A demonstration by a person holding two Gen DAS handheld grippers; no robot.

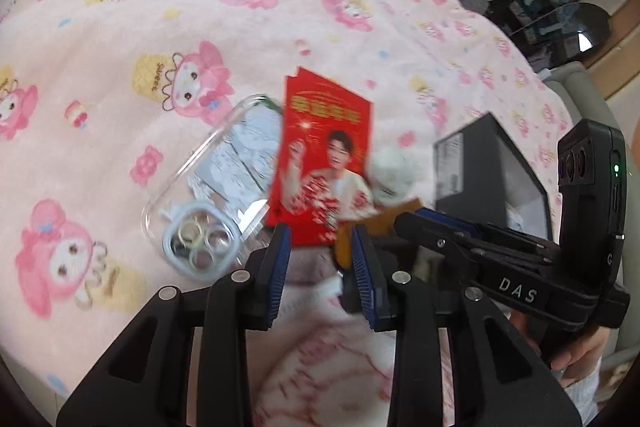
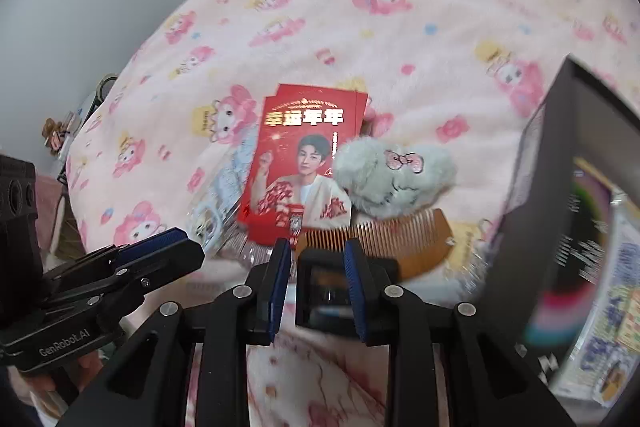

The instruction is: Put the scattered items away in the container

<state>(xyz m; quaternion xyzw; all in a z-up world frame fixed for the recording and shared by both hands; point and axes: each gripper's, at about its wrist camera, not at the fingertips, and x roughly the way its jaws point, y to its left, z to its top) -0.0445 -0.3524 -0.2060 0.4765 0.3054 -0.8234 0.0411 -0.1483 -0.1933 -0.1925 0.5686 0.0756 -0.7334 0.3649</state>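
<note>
left claw point(image 1: 322, 243) slightly apart, empty; red envelope point(image 1: 324, 155) just above it mid-frame, long axis upright. right claw point(image 2: 318, 255) clamped on small black box point(image 2: 324, 291).

On the blanket point(image 2: 400, 39) the envelope point(image 2: 308, 163) lies in the middle, overlapping the phone case point(image 1: 216, 183) on its left. The plush toy point(image 2: 394, 179) sits just right of the envelope, the comb point(image 2: 400, 237) touching its near side. The box point(image 2: 560, 195) stands farthest right, papers inside it.
</note>
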